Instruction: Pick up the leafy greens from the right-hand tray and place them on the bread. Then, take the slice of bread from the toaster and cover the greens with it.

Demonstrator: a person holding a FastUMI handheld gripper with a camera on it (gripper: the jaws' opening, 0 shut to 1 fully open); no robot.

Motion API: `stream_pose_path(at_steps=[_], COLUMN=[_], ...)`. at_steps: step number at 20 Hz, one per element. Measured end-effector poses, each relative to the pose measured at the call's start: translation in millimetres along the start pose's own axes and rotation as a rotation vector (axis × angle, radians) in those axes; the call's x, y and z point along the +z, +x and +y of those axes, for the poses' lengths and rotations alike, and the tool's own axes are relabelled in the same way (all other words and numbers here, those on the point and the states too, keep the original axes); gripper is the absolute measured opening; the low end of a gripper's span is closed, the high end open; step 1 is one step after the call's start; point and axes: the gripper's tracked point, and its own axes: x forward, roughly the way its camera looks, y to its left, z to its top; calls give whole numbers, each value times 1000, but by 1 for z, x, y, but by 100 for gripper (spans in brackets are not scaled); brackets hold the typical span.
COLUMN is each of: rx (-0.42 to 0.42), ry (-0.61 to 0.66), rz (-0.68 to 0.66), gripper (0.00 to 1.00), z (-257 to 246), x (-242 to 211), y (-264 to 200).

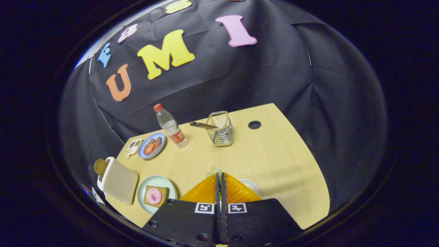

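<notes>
We look down from above the tabletop (274,161), with our tongs (220,176) tilted toward it and the two fingers brought almost together, only a thin slit between them. At their tips we see a small pale green scrap, the leafy greens (214,170), which seems to be pinched there, though so little shows that we cannot tell for sure that both fingers press on it. Just beside the fingers on the right, partly hidden under them, lies the rim of a white tray (252,185). To the left of the fingers sits a pale green plate (144,192) carrying a slice of bread (155,196) with a round pink slice on top. Further left stands the white toaster (116,183), and a brown slice of toast (101,167) sticks up from its slot. Beyond it we see a blue plate (151,145) with reddish food and a small white dish (133,147) at its side. A clear water bottle (170,126) with a red cap stands near the blue plate, and a wire basket (220,129) holds a tool with a wooden handle (202,125) leaning out.
</notes>
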Motion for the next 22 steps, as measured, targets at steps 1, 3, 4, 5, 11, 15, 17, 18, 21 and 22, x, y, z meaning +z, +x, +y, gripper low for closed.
stream_pose_path(at_steps=[1,3,4,5,11,15,17,18,21,22], rx=[13,38,53,71,195,228,234,233,202,191], ry=[3,0,-9,-16,24,76,108,124,144,150], rz=[-2,0,5,9,68,124,151,166,182,182], gripper=[0,0,0,0,0,0,0,0,0,0], z=[18,54,75,96,223,272,283,285,276,270], x=[-1,-7,-11,-17,-60,-86,-96,-102,-106,-106], y=[-7,-16,-18,-19,-11,16,33,42,70,77])
